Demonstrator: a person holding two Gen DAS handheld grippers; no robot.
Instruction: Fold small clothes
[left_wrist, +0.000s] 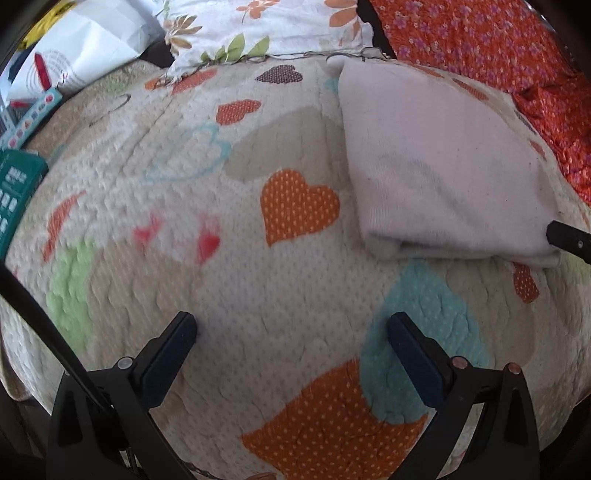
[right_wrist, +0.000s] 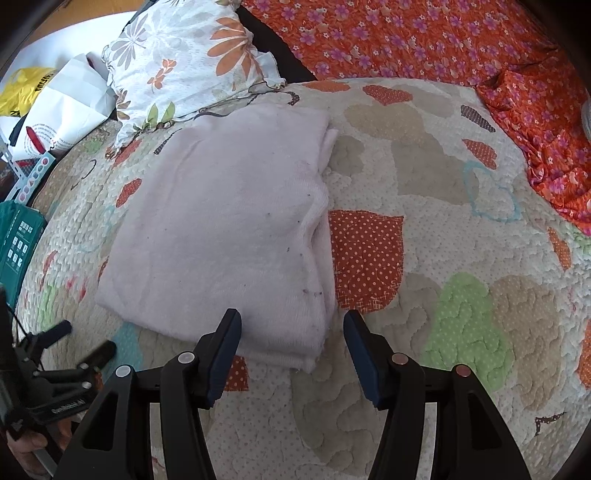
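Note:
A pale pink folded garment (right_wrist: 229, 236) lies flat on the heart-patterned quilt (right_wrist: 424, 229); it also shows at the upper right of the left wrist view (left_wrist: 439, 173). My right gripper (right_wrist: 291, 325) is open and empty, its fingers straddling the garment's near right corner just above it. My left gripper (left_wrist: 291, 325) is open and empty over bare quilt (left_wrist: 229, 288), to the left of the garment. It also appears in the right wrist view (right_wrist: 85, 339) at the lower left. A right gripper fingertip (left_wrist: 565, 236) shows at the garment's near corner.
A floral pillow (right_wrist: 184, 62) lies behind the garment. An orange flowered sheet (right_wrist: 461, 40) covers the back and right. A white bag (right_wrist: 70, 110), a yellow bag (right_wrist: 22, 88) and a teal box (right_wrist: 18, 240) sit at the left edge.

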